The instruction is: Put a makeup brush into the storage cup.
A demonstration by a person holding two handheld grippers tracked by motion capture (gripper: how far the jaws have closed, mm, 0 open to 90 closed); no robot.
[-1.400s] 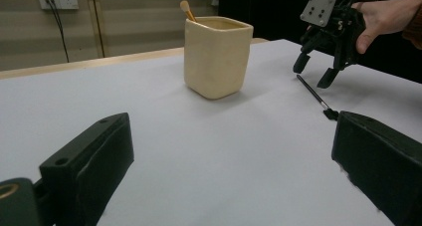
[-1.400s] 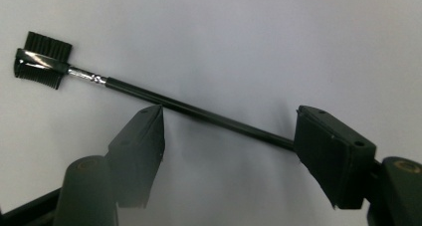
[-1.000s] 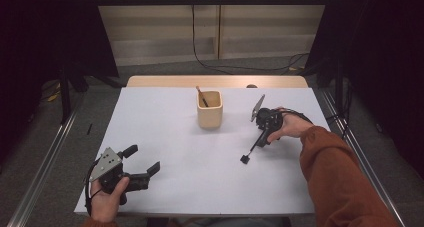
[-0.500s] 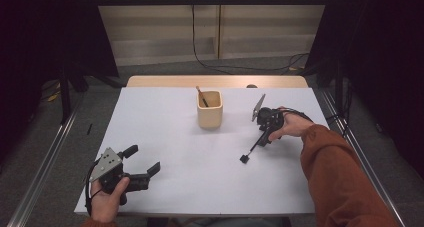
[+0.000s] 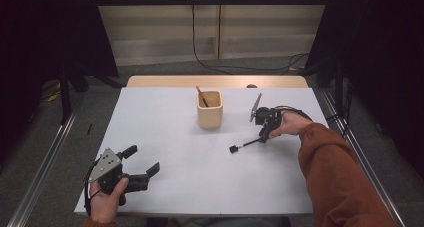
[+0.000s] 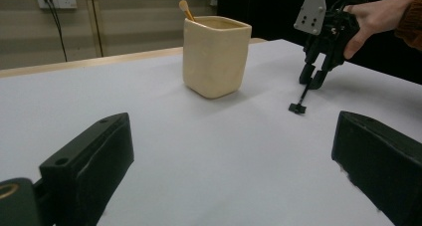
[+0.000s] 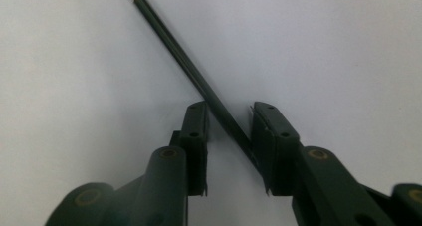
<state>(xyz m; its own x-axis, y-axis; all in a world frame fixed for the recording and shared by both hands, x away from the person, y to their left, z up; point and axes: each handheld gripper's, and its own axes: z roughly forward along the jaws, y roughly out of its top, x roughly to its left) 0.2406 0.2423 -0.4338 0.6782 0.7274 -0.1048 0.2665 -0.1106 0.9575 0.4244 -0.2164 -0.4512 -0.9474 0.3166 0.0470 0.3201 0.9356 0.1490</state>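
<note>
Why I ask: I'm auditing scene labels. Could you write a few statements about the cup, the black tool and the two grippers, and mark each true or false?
1. The cup stands upright on the table with a wooden stick in it. True.
2. The left gripper holds the cup. False: it sits open near the table's near left corner, far from the cup, with nothing between its jaws.
3. The thin black tool runs between the jaws of the right gripper. True; those jaws have just been closing around it.
4. The black tool stands in the cup. False: it lies on the table to the right of the cup.
</note>
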